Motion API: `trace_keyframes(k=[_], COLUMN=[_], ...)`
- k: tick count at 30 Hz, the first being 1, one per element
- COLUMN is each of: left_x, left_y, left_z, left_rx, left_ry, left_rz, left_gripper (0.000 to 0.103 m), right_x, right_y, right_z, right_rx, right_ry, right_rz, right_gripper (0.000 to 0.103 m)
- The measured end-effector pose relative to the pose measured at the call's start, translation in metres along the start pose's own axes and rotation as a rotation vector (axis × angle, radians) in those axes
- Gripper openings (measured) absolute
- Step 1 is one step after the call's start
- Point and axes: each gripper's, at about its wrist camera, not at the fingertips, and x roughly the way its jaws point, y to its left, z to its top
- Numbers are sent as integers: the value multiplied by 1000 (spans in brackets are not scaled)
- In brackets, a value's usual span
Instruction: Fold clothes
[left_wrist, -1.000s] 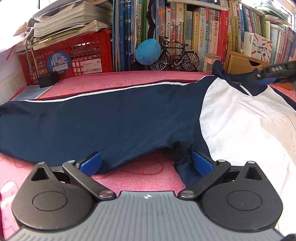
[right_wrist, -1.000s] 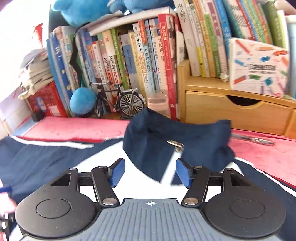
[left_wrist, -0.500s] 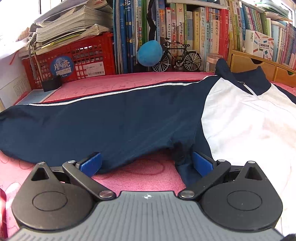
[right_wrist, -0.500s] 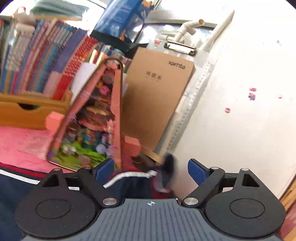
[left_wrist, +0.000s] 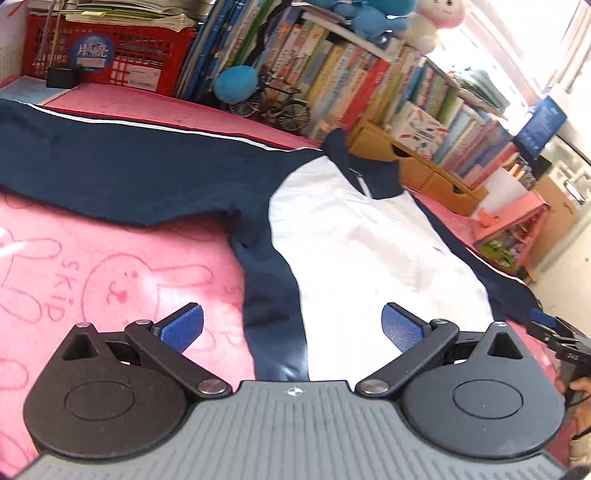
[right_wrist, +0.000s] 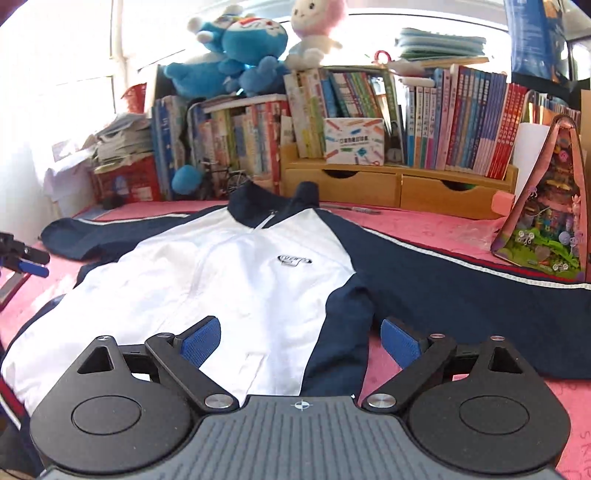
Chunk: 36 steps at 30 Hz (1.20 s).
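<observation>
A navy and white zip jacket (right_wrist: 240, 273) lies flat, front up, on a pink bunny-print cloth (left_wrist: 92, 273), collar toward the books and both navy sleeves spread sideways. In the left wrist view my left gripper (left_wrist: 291, 326) hovers open above the jacket's (left_wrist: 369, 251) left side seam near the hem, nothing between its pads. My right gripper (right_wrist: 301, 339) hangs over the jacket's right side below the armpit; its jaws are opening and nothing is gripped. The right gripper's tip (left_wrist: 546, 325) also shows at the left wrist view's right edge, and the left gripper's tip (right_wrist: 26, 258) at the right wrist view's left edge.
Behind the jacket stand rows of books (right_wrist: 461, 129), wooden drawers (right_wrist: 399, 184), a red basket (left_wrist: 110, 55), a model bicycle (left_wrist: 273, 103), a blue ball (left_wrist: 236, 83) and plush toys (right_wrist: 236, 48). A pink toy house (right_wrist: 546, 206) stands by the right sleeve. A pen (right_wrist: 362, 210) lies near the drawers.
Both grippers have drawn back toward the hem side of the jacket. The right one left the collar, swung past the right end of the table and opened wider; the left one shifted right and tilted.
</observation>
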Motion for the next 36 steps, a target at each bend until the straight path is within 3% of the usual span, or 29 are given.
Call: trace_keyframes(k=[5, 8, 11, 13, 15, 17, 18, 19, 20, 22, 24, 26, 30, 32, 33, 35, 36], left_x=[-28, -23, -11, 2, 13, 17, 12, 7, 2, -19, -40, -52, -50, -53, -55, -65, -68], left_y=[-31, -43, -52, -51, -40, -27, -24, -20, -16, -13, -10, -6, -22, -21, -20, -24, -30], left_z=[-64, -95, -116, -122, -125, -127, -127, -127, -127, -121, -114, -110, -120, -118, -116, -97, -85], left_rx=[82, 108, 166, 141, 43, -66, -98, -129, -161, -129, -94, -85, 65, 71, 67, 77, 104], left_ry=[87, 163, 181, 183, 186, 188, 186, 184, 182, 124, 67, 46, 104, 135, 149, 102, 59], left_rz=[56, 84, 130, 156, 129, 62, 29, -4, -37, 9, 72, 127, 290, 288, 279, 248, 236], left_gripper=[103, 103, 103, 103, 103, 95, 82, 53, 43, 28, 28, 28, 24, 26, 26, 31, 40], right_x=[-49, -69, -80, -75, -70, -65, -63, -65, -72, -81, -89, -84, -67, -71, -79, -95, -103], right_y=[36, 55, 80, 93, 100, 105, 107, 109, 108, 106, 105, 113, 122, 111, 105, 94, 89], right_z=[-45, -70, -92, -103, -107, -109, -110, -110, -108, -103, -99, -105, -121, -117, -111, -95, -83], right_rx=[-1, -8, -86, -110, -89, -57, -41, -34, -24, 11, 45, -1, -82, -54, -59, -69, -78], right_ry=[55, 85, 113, 134, 136, 133, 132, 117, 93, 74, 63, 108, 220, 258, 248, 201, 138], right_rz=[10, 18, 18, 17, 18, 18, 18, 10, 5, 57, 123, 114, 76, 102, 104, 93, 70], right_gripper=[99, 101, 103, 103, 101, 96, 89, 63, 51, 43, 43, 43, 44, 44, 48, 66, 83])
